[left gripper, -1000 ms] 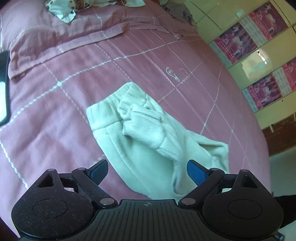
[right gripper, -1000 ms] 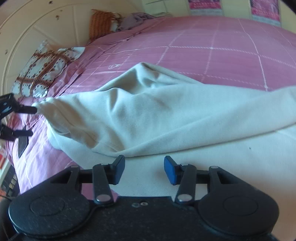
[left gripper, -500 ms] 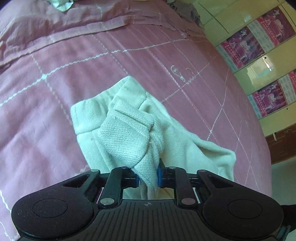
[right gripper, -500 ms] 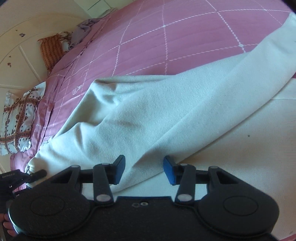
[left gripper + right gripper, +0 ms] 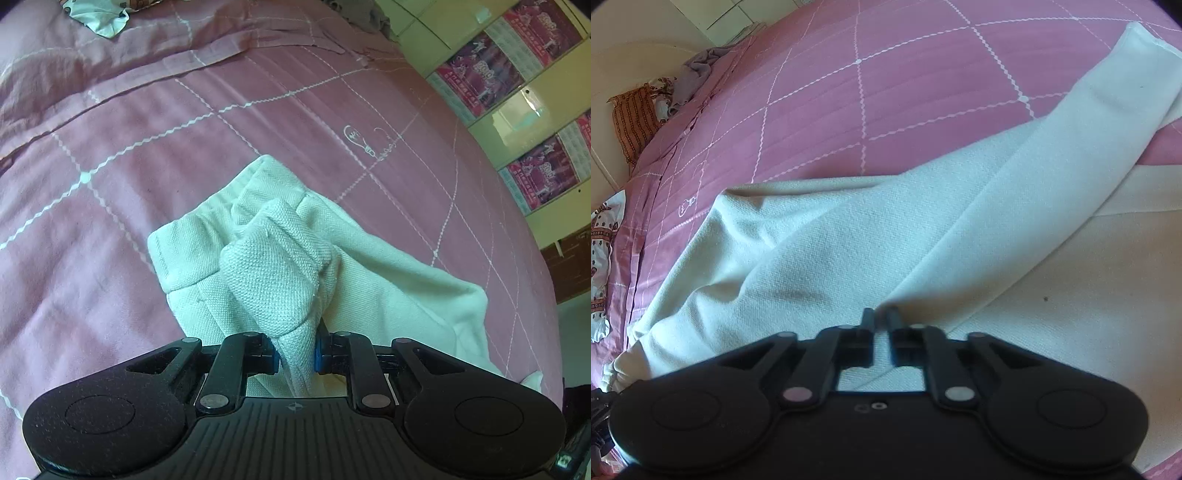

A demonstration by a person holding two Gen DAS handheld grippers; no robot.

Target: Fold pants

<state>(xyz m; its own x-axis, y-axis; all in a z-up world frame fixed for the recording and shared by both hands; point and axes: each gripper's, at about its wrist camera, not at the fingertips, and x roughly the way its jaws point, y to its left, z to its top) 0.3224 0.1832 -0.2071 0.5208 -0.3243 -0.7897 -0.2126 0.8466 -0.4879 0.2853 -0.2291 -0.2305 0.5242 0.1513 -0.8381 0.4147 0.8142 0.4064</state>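
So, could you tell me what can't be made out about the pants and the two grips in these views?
- Left wrist view: the left gripper is shut on a bunch of the pants; its own body hides which part lies below the pads.
- Right wrist view: the right gripper has closed on a fold; how much cloth sits between the fingers is hidden.
- Right wrist view: the lower pant leg runs off the right edge.
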